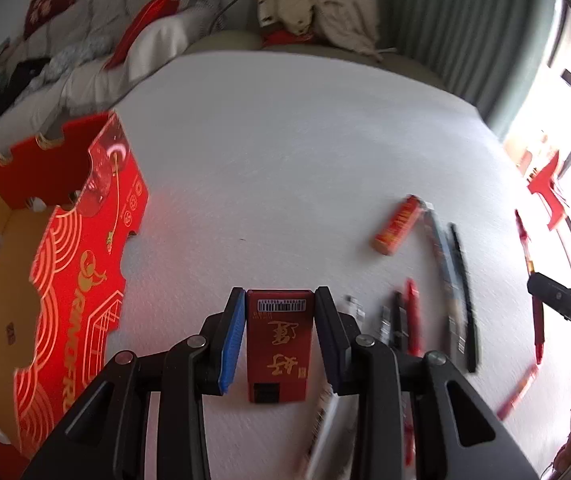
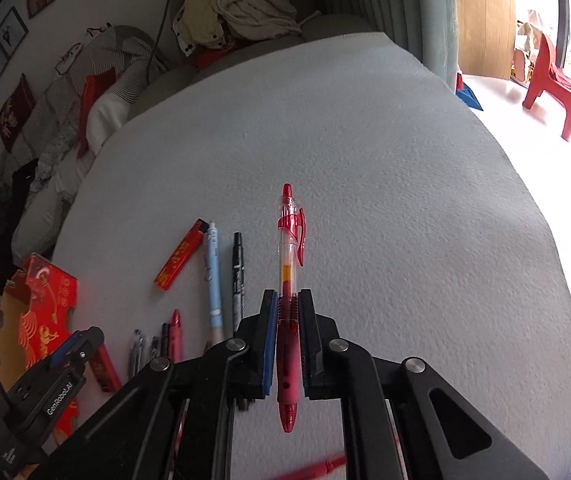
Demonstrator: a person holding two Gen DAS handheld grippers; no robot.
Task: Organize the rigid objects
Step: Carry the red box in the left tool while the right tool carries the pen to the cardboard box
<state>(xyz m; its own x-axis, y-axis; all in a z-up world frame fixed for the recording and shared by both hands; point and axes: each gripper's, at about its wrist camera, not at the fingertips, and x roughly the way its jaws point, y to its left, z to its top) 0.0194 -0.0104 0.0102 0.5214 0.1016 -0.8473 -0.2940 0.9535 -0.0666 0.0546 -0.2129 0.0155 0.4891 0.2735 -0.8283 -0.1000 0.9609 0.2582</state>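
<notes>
Nearest, a stiff, light, slippery red pen [image 2: 287, 320] is held mid-barrel between the right fingers [image 2: 268, 344], while a rigid red box [image 1: 278, 344] is clamped across its flat sides by the left fingers [image 1: 232, 340].

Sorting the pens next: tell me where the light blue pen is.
In the right wrist view the light blue pen lies on the white table, left of the right gripper, between the orange-red lighter and the black marker.
</notes>
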